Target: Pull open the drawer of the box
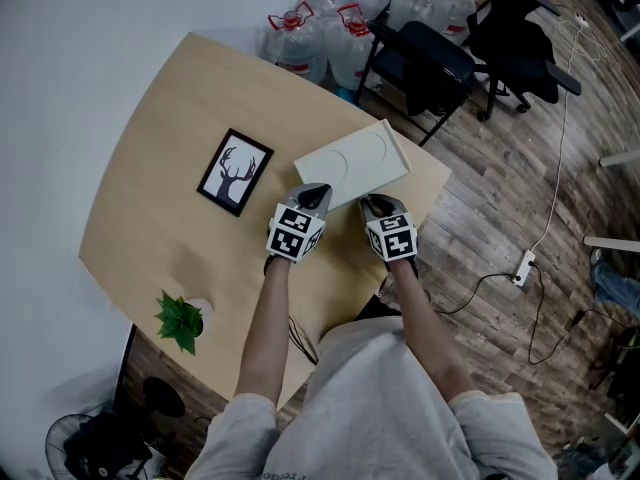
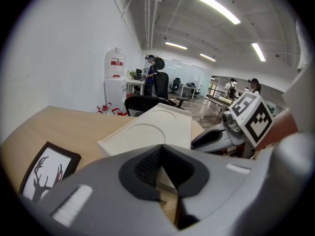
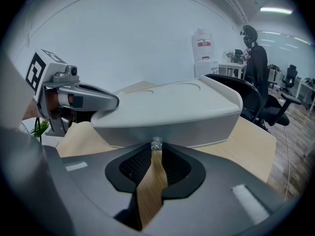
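Observation:
A flat cream box lies on the wooden table, its drawer front facing me and closed. In the right gripper view my right gripper is pinched on the small clear drawer knob at the middle of the box front. My left gripper is shut, its tips against the box's near left corner. Seen from the left gripper view, the left gripper has its jaws meeting over the box, and the right gripper sits beside it.
A framed deer picture lies left of the box. A small potted plant stands near the table's front edge. Behind the table are water bottles and black chairs. The box sits close to the table's right edge.

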A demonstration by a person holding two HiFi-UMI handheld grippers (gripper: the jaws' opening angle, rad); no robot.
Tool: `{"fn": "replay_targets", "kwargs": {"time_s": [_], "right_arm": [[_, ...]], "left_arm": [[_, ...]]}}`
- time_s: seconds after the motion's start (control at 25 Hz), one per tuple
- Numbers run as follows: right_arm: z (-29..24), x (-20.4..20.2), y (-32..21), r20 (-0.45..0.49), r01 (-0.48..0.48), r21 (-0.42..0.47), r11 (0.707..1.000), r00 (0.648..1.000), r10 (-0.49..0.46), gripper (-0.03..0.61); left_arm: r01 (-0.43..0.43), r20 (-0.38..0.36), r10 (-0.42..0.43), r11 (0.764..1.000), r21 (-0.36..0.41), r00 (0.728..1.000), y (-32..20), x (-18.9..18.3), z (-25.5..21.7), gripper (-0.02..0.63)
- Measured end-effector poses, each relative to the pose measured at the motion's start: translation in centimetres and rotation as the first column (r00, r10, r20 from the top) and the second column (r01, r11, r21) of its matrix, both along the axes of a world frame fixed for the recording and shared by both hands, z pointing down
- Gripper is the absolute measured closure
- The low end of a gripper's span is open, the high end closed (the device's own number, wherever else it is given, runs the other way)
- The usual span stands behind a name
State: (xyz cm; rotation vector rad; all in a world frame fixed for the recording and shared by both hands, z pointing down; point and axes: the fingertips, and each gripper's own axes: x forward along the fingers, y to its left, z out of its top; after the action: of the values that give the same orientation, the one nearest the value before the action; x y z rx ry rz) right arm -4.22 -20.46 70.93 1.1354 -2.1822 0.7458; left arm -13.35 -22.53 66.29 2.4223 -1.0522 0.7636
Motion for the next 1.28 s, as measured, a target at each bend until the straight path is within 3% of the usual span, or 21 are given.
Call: {"fn": "replay_targets", "kwargs": {"time_s": [1.28], "right_arm": [[0.0, 0.9, 1.6, -0.004, 0.001, -0.004, 1.0, 1.0, -0.001, 0.511]], "left_arm": [[0.008, 0.006, -0.008, 1.0, -0.012, 1.0, 0.0, 0.0, 0.0, 0.561]]}}
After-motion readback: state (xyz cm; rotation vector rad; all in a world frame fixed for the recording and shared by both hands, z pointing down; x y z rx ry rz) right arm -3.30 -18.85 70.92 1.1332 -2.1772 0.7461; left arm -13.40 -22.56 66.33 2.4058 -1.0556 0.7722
